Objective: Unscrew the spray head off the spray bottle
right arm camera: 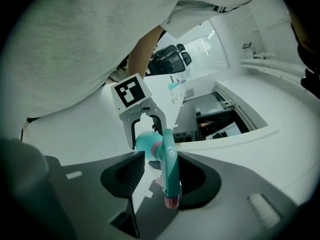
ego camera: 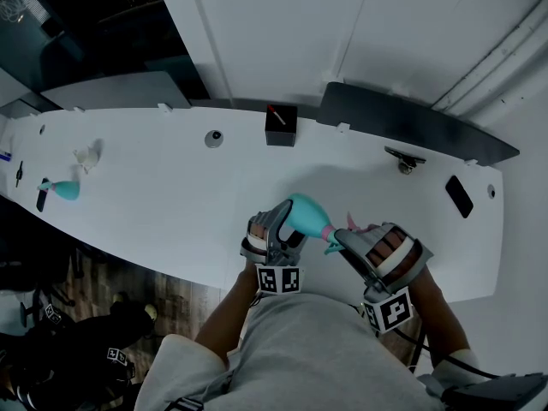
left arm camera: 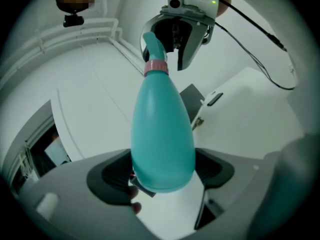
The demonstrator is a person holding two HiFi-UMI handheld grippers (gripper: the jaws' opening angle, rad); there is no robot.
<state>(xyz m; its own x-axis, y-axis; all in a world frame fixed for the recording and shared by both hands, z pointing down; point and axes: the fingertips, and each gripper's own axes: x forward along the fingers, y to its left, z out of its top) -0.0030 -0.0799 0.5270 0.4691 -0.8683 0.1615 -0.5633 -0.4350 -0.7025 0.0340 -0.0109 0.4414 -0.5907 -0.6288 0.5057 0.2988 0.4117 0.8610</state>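
The spray bottle [ego camera: 304, 212] hangs in the air over the near edge of the white table [ego camera: 171, 204]. Its teal belly sits between the jaws of the left gripper [ego camera: 278, 234], which are clamped on it from both sides. At the bottle's other end, the spray head [right arm camera: 169, 169] stands between the jaws of the right gripper [ego camera: 351, 242]. These jaws are apart: the head lies against one pad, with a clear gap to the other.

A black box [ego camera: 281, 125] stands beyond the bottle at the table's far edge. A second teal bottle [ego camera: 62, 190] lies well off to its left, and a dark phone [ego camera: 459, 196] to its right. Nothing stands between the grippers but the bottle itself.

The bottle's long axis runs roughly level from gripper to gripper. The pink collar [right arm camera: 156, 149] and the head point toward the right gripper.
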